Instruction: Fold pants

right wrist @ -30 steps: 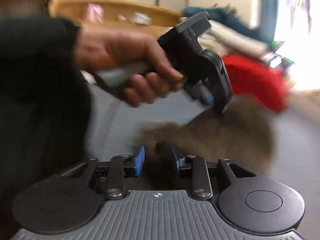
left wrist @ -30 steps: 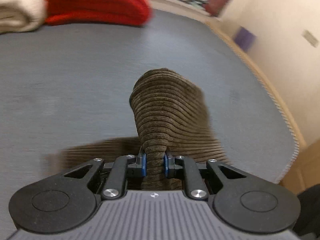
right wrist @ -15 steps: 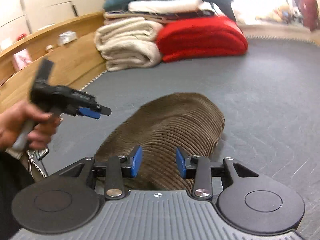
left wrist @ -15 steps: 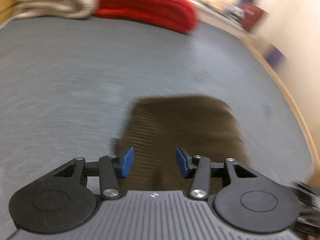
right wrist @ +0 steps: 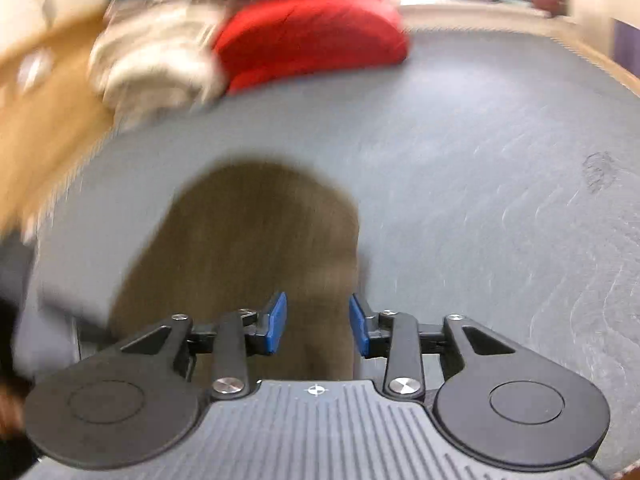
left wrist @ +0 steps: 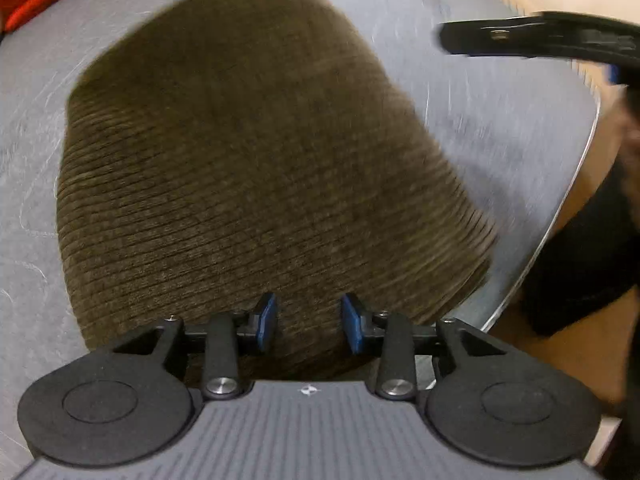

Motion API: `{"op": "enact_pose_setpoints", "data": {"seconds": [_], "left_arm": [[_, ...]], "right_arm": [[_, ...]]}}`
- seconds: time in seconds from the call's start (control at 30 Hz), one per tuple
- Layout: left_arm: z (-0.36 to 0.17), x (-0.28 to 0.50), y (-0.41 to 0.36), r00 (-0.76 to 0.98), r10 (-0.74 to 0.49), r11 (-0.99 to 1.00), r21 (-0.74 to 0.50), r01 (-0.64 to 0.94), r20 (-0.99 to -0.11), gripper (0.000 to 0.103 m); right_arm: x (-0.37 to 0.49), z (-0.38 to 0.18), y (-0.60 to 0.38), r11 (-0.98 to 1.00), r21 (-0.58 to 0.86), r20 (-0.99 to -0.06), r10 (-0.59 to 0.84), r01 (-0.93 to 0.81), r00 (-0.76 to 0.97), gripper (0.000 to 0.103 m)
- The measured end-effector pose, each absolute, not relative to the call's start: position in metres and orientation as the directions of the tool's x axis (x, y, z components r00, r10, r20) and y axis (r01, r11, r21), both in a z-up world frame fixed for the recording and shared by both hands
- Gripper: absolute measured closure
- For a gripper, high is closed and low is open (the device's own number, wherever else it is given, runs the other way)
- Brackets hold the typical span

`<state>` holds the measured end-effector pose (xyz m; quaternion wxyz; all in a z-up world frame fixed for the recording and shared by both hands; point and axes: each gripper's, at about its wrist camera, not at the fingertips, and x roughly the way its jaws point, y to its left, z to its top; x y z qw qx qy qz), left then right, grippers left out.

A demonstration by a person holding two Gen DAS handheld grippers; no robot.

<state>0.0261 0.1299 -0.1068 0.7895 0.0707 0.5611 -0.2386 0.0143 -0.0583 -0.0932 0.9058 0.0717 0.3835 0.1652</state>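
The brown corduroy pants (left wrist: pixel 240 168) lie folded in a compact flat bundle on the grey surface (left wrist: pixel 492 112). My left gripper (left wrist: pixel 308 322) is open just above their near edge, holding nothing. In the right wrist view the pants (right wrist: pixel 248 240) are blurred. My right gripper (right wrist: pixel 318 322) is open over their near right edge and holds nothing. The right gripper also shows blurred at the upper right of the left wrist view (left wrist: pixel 540 38).
A red folded blanket (right wrist: pixel 312 40) and a cream folded blanket (right wrist: pixel 156 64) sit at the far side, with more folded laundry stacked on top. A wooden ledge (right wrist: pixel 48 116) runs along the left. The grey surface's edge (left wrist: pixel 560 208) is at the right.
Both grippers have let go of the pants and opened. The pants went from hanging in the left gripper to lying flat. The left gripper has dropped close over them.
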Motion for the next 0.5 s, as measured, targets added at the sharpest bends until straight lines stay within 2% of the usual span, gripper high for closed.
{"op": "enact_pose_setpoints", "data": {"seconds": [0.07,0.17,0.2,0.3,0.43,0.5], "left_arm": [[-0.095,0.026,0.14,0.296,-0.351,0.878,-0.202,0.435,-0.889,0.063],[-0.083,0.03,0.141,0.328,-0.415,0.867,-0.259,0.425,-0.849,0.063],[-0.081,0.033,0.137,0.338,-0.43,0.861,-0.267,0.434,-0.837,0.063],[-0.072,0.032,0.125,0.377,-0.456,0.841,-0.252,0.479,-0.806,0.065],[-0.07,0.034,0.106,0.394,-0.508,0.804,-0.256,0.537,-0.766,0.068],[-0.083,0.033,0.096,0.349,-0.497,0.788,-0.245,0.565,-0.795,0.068]], "right_arm": [[0.035,-0.093,-0.044,0.933,0.22,-0.651,0.358,-0.285,0.67,0.064],[0.077,-0.11,-0.025,0.936,0.178,-0.67,0.34,-0.302,0.66,0.064],[0.091,-0.118,-0.022,0.943,0.162,-0.688,0.319,-0.29,0.652,0.073],[0.134,-0.154,-0.017,0.973,0.071,-0.802,0.187,-0.219,0.567,0.076],[0.158,-0.179,-0.021,0.984,0.024,-0.823,0.121,-0.178,0.555,0.077],[0.167,-0.179,-0.025,0.979,0.048,-0.833,0.147,-0.196,0.534,0.076]]}}
